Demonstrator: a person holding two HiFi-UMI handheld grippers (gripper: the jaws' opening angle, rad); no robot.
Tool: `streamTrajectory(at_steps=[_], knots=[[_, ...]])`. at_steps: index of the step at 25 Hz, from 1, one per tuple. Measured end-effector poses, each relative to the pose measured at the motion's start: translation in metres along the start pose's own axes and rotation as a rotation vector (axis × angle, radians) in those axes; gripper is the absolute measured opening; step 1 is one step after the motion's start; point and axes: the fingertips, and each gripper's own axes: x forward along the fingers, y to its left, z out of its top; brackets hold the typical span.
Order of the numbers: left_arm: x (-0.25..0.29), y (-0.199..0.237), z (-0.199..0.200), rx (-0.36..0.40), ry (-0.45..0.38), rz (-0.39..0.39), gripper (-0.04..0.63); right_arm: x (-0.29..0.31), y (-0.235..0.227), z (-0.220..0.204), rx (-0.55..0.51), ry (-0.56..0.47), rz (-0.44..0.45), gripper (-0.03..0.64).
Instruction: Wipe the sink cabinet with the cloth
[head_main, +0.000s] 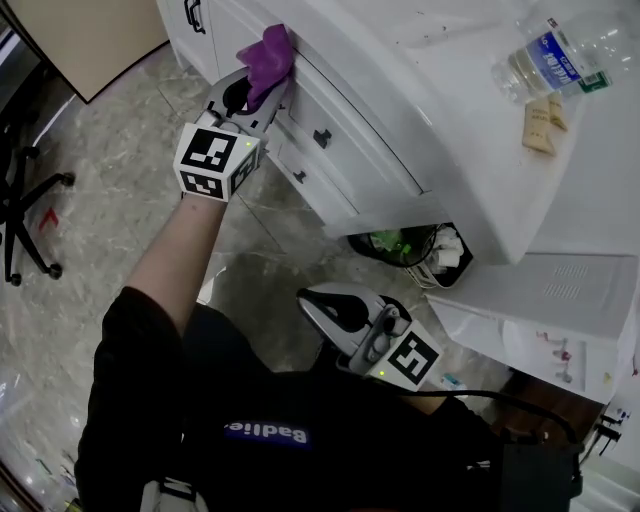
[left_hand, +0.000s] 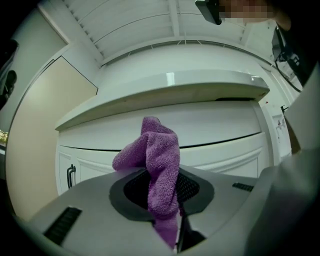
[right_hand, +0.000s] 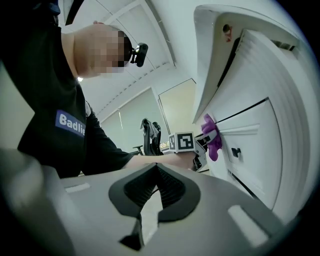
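Head view: the left gripper (head_main: 262, 88), its marker cube (head_main: 215, 160) turned toward the camera, pinches a purple terry cloth (head_main: 268, 52). It holds the cloth against the upper front of the white sink cabinet (head_main: 345, 150), just under the edge of the white countertop (head_main: 440, 90). The right gripper (head_main: 318, 298) hangs low, close to the person's dark shirt (head_main: 250, 430) and well apart from the cabinet. A clear plastic water bottle (head_main: 553, 55) lies on the countertop. A black waste bin (head_main: 405, 248) stands on the marbled floor (head_main: 130, 150) beside the cabinet's corner.

Left gripper view: the jaws are closed tight on the cloth. It bunches up between them, and a fold rises in front of the white drawer front (left_hand: 215, 125). A black handle (left_hand: 70, 175) shows on a door at the left.

Right gripper view: the jaws meet with nothing between them. Beyond them, the left gripper presses the cloth to the cabinet's front, just beside a small dark knob (right_hand: 235, 152).
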Motion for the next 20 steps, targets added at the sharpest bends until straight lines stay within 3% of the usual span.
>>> streamTrajectory(at_steps=[5, 15, 17, 20], knots=[[0.000, -0.005, -0.046, -0.025, 0.029, 0.002, 0.084, 0.002, -0.006, -0.018, -0.060, 0.012, 0.001, -0.003], [-0.006, -0.014, -0.153, -0.139, 0.264, 0.012, 0.084, -0.006, -0.004, -0.014, -0.094, 0.014, -0.005, -0.003], [-0.013, -0.020, -0.155, -0.158, 0.275, 0.004, 0.084, -0.007, -0.005, -0.011, -0.089, 0.001, -0.008, -0.003], [-0.027, -0.030, -0.127, -0.158, 0.224, -0.017, 0.084, -0.011, -0.008, -0.005, -0.086, -0.008, -0.013, -0.003]])
